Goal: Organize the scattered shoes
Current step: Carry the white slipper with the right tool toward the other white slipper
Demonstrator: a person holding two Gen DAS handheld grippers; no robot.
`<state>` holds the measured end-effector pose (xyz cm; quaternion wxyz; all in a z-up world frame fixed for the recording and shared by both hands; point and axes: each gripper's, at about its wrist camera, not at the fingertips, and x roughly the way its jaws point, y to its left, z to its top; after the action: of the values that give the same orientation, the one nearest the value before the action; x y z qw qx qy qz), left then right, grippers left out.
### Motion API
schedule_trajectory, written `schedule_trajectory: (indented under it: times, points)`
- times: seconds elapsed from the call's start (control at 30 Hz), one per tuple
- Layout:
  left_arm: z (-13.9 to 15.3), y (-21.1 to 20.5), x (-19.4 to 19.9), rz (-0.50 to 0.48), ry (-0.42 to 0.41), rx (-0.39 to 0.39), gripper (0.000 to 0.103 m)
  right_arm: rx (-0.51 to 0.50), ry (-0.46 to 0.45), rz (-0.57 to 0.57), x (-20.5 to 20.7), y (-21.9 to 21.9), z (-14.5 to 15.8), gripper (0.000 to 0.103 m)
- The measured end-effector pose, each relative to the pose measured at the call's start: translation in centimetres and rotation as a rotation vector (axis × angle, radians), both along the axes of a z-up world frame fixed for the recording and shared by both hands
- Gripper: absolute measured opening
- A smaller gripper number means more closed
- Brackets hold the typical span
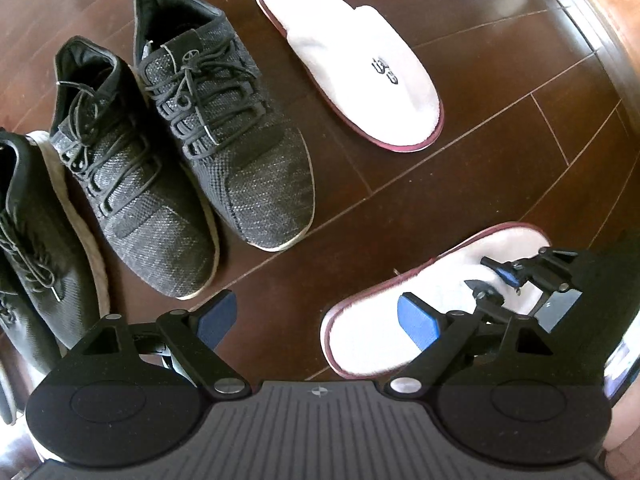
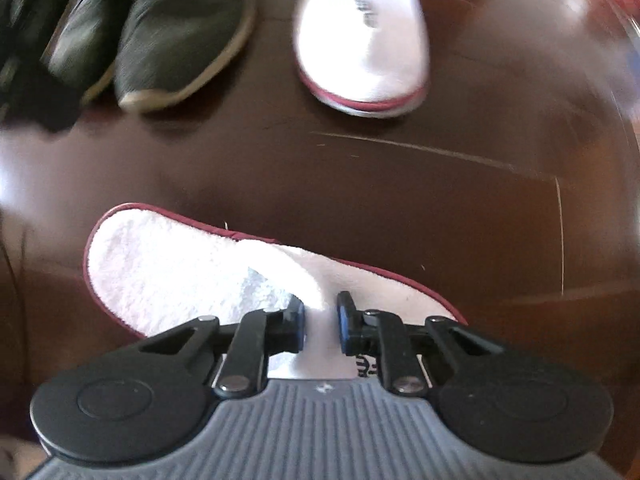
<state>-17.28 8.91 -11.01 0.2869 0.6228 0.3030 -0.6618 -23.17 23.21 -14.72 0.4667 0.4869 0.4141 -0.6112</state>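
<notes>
Two grey knit sneakers (image 1: 208, 136) stand side by side on the dark wood floor (image 1: 360, 208), toes toward me. A black shoe (image 1: 36, 248) lies at the far left. One white slipper (image 1: 360, 64) with dark red trim lies at the top centre. A second white slipper (image 2: 168, 272) lies nearer. My right gripper (image 2: 321, 322) is shut on the edge of that slipper's upper; it shows in the left wrist view as the right gripper (image 1: 486, 276) over the near slipper (image 1: 368, 332). My left gripper (image 1: 308, 320) is open above bare floor between the sneakers and the near slipper.
In the right wrist view the far slipper (image 2: 364, 40) and the sneaker toes (image 2: 176, 40) are blurred at the top. Bare floor lies between them and the held slipper. A lighter wooden edge (image 1: 592, 20) runs along the upper right.
</notes>
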Motion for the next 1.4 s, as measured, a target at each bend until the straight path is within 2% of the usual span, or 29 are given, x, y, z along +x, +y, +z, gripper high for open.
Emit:
schedule_trajectory:
  times: [0.07, 0.2, 0.47, 0.63, 0.83, 0.87, 0.93, 0.97, 1.03, 1.13, 1.23, 1.4]
  points:
    - [0.3, 0.1, -0.1, -0.002, 0.014, 0.003, 0.091, -0.011, -0.036, -0.117, -1.2, 0.6, 0.4, 0.016]
    - [0.4, 0.4, -0.3, -0.010, 0.021, 0.011, 0.091, -0.012, -0.063, -0.281, -3.0, 2.0, 0.6, 0.015]
    - [0.7, 0.3, -0.1, -0.004, 0.028, 0.014, 0.091, -0.010, -0.151, -0.639, -5.6, 5.8, -0.5, 0.015]
    - [0.7, 0.4, -0.1, -0.006, 0.030, 0.019, 0.091, -0.021, -0.200, -0.906, -6.9, 9.0, -0.7, 0.015]
    - [0.8, 0.6, -0.1, -0.009, 0.037, 0.023, 0.091, -0.025, -0.249, -1.106, -9.1, 11.4, -1.1, 0.016]
    - [0.8, 0.6, -0.1, -0.010, 0.036, 0.022, 0.091, -0.045, -0.262, -1.131, -9.2, 11.7, -1.1, 0.023]
    - [0.8, 0.8, -0.2, -0.019, 0.034, 0.013, 0.091, -0.079, -0.266, -1.114, -9.3, 11.7, -1.1, 0.023]
    - [0.7, 0.9, -0.3, -0.029, 0.032, 0.008, 0.091, -0.080, -0.260, -1.097, -9.2, 11.6, -1.1, 0.033]
    - [0.7, 1.0, -0.3, -0.033, 0.033, 0.010, 0.091, -0.083, -0.208, -0.980, -8.7, 10.6, -0.4, 0.049]
    - [0.8, 1.1, -0.4, -0.032, 0.039, 0.015, 0.091, -0.108, -0.150, -0.805, -7.7, 9.3, 1.0, 0.056]
    - [0.8, 1.0, -0.5, -0.028, 0.040, 0.016, 0.091, -0.131, -0.093, -0.603, -6.1, 8.4, 2.7, 0.069]
    - [0.8, 1.0, -0.7, -0.026, 0.041, 0.019, 0.091, -0.086, -0.091, -0.383, -4.1, 8.1, 2.5, 0.070]
